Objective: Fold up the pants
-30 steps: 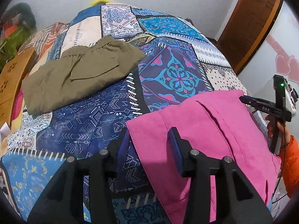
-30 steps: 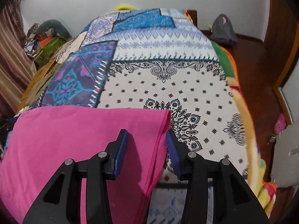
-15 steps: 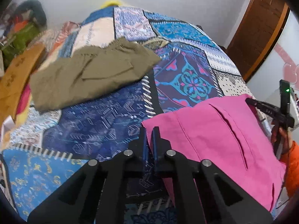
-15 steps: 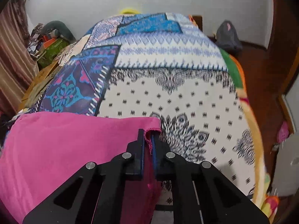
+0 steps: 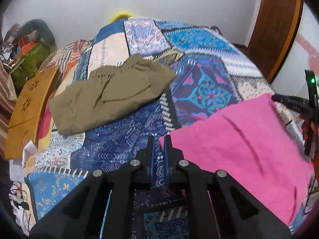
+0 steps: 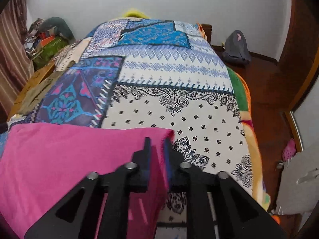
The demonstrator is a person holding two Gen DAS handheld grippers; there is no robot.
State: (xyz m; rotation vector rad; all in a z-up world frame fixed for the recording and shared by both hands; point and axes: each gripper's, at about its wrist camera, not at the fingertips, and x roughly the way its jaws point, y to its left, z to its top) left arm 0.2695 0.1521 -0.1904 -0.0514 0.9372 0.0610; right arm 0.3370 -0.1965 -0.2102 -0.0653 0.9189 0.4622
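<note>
Pink pants (image 5: 239,143) lie on the patchwork bedspread (image 5: 123,143) at the near right. My left gripper (image 5: 159,141) is shut on their near-left corner and holds it lifted a little. In the right wrist view the pink pants (image 6: 69,159) fill the lower left, and my right gripper (image 6: 157,143) is shut on their far right corner. The right gripper also shows at the right edge of the left wrist view (image 5: 295,103).
Folded olive pants (image 5: 111,93) lie on the bed's far left. A wooden board (image 5: 30,107) leans along the bed's left side. A grey backpack (image 6: 237,47) sits on the wooden floor (image 6: 275,107) at the right. A door (image 5: 277,25) stands at the far right.
Both grippers closed from open onto the corners of the pink pants and have since raised them slightly, the views tilting up toward the far wall.
</note>
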